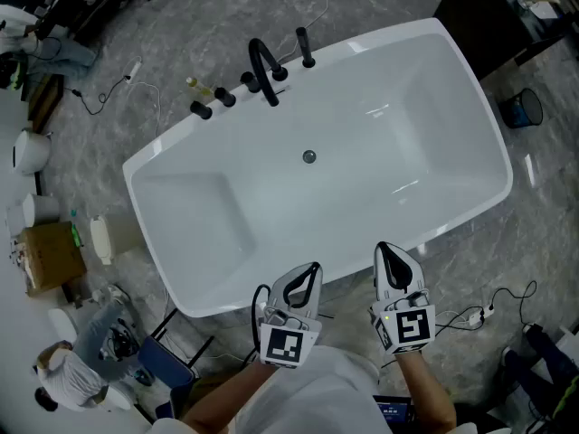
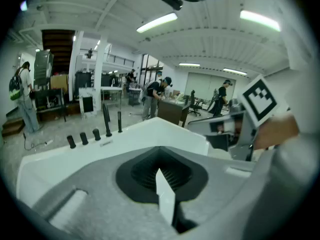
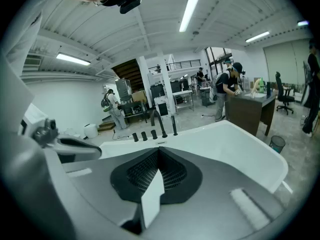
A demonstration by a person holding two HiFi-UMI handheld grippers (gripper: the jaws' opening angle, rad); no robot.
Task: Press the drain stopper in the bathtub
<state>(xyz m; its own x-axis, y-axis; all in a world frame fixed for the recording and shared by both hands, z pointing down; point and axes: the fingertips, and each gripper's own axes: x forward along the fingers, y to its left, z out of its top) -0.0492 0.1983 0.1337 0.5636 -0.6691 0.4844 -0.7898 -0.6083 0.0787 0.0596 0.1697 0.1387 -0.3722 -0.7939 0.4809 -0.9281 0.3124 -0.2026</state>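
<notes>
The white bathtub lies across the middle of the head view, with the small round drain stopper on its floor near the centre. A black faucet and black knobs stand on the far rim. My left gripper and right gripper hover side by side over the tub's near rim, both shut with nothing in them. The left gripper view shows shut jaws above the tub rim and the knobs. In the right gripper view the tub and the faucet show beyond shut jaws.
A cardboard box and white containers sit on the floor at the left. A dark bin stands at the right, and cables trail near my right side. A person crouches at lower left. Other people stand farther off.
</notes>
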